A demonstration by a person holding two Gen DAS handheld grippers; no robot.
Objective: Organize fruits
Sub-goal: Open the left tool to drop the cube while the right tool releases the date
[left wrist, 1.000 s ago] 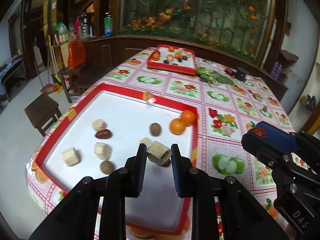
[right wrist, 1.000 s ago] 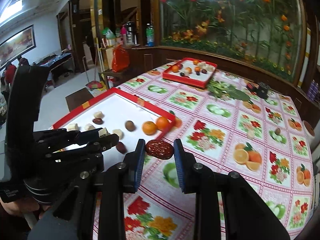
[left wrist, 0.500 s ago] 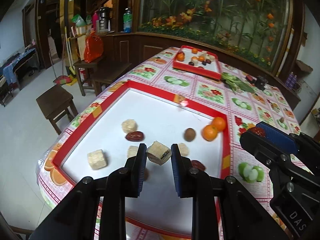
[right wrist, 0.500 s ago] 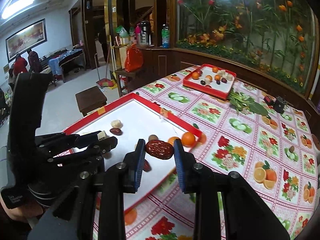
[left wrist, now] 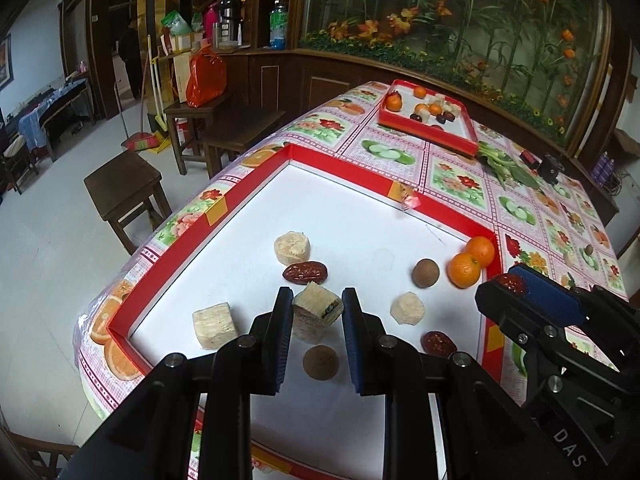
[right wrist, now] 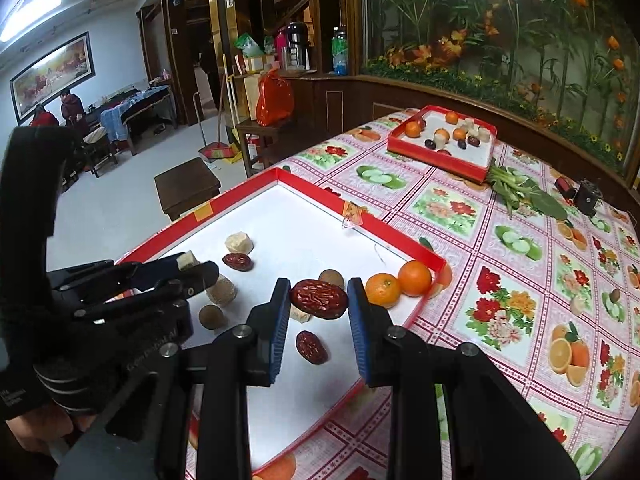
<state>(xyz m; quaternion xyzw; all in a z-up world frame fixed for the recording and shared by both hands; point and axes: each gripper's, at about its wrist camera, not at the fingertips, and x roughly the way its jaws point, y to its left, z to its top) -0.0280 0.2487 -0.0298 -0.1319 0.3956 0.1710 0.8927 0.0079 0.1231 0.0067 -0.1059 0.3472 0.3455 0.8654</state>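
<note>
Both hand-held grippers have advanced over the near tray (left wrist: 168, 248). The left hand-held gripper (left wrist: 316, 312) clamps a pale cane chunk (left wrist: 316, 306) above the tray centre. The right hand-held gripper (right wrist: 318, 300) clamps a red date (right wrist: 319, 298) above its right half. Both items appear ready for release.

The left hand-held gripper (left wrist: 313, 336) is a black plastic frame of angular, layered links, fastened with round silver screw heads along its two arms. Each of its fingers (left wrist: 280, 332) ends in a flat pad faced with ribbed blue rubber. The right hand-held gripper (right wrist: 319, 328) is built alike: black links, silver screws, blue ribbed pads. In the left wrist view, white letters reading "DAS" are printed on the right gripper's black side, below a silver screw there. In the right wrist view, the person's left hand (right wrist: 36, 392) wears a black knitted glove with a grey-striped cuff and small white lettering near the wrist.
</note>
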